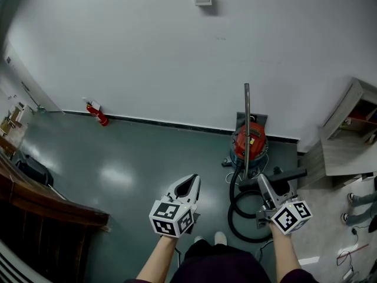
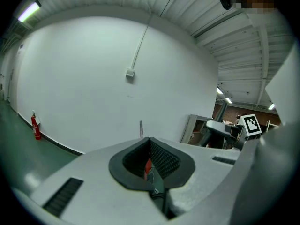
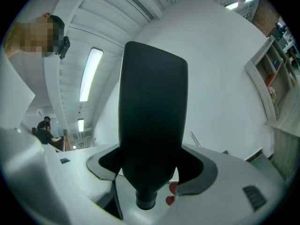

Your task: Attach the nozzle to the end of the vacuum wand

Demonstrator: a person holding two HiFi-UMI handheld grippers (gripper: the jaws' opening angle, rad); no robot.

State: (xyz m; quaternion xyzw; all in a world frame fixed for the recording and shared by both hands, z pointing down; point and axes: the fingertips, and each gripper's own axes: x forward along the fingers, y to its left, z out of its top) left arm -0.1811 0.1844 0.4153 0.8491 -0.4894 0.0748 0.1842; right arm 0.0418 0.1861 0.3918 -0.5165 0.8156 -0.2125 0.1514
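The left gripper (image 1: 191,183), matt white plastic with ribbed black pads, has its jaws pressed together with nothing between them. The right gripper (image 1: 263,183), just right of it, is clamped on the nozzle (image 3: 152,116), a smooth, flat black wedge that narrows to a round neck at the near end. In the head view the nozzle (image 1: 291,174) sticks out to the right as a dark bar.

Just beyond the right gripper a ribbed black hose (image 1: 235,208) lies coiled in loops on the floor (image 1: 135,164), which is glossy grey-green with light patches. Farther on stands the round red vacuum (image 1: 250,141), and the wand (image 1: 247,117), a thin straight metal tube, rises upright in front of it, well apart from the nozzle.

Left of the vacuum the floor runs open to the plain white wall (image 1: 177,52), where a red extinguisher (image 1: 98,114) sits at the base. A dark wooden rail (image 1: 47,205) edges the near left and a pale shelf unit (image 1: 347,134) the right.
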